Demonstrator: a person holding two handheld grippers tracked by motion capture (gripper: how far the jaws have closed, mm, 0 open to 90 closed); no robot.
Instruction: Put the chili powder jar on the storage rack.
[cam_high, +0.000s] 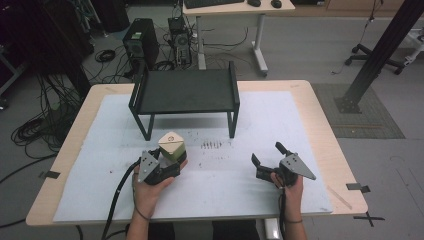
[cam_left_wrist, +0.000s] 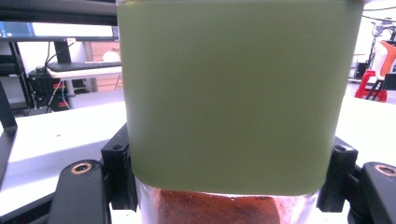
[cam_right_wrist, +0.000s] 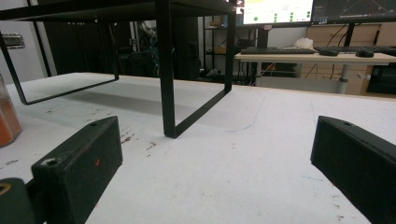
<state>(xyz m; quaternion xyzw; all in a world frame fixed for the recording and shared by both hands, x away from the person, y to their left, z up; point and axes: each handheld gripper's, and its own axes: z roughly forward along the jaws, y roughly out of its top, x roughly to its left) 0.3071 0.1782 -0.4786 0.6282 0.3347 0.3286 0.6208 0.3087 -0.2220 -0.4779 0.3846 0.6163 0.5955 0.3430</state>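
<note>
Standing on the white sheet of the bench (cam_high: 260, 200), a square jar with a pale green frosted lid over a clear body of reddish-orange powder (cam_high: 172, 147) sits left of centre, in front of the black metal shelf rack (cam_high: 186, 90). In the left gripper view the lid (cam_left_wrist: 238, 93) looms close, with the powder showing below it and a black jaw pressed against each side. So the left tongs (cam_high: 167, 162) are clamped on the jar, held by the person's left hand (cam_high: 150, 192). Well apart to the right, the right tongs (cam_high: 267, 157) rest low over the sheet with their 2 jaws spread wide and nothing between them, held by the right hand (cam_high: 291, 190). Small dark specks (cam_high: 211, 145) mark the sheet between rack and tongs
</note>
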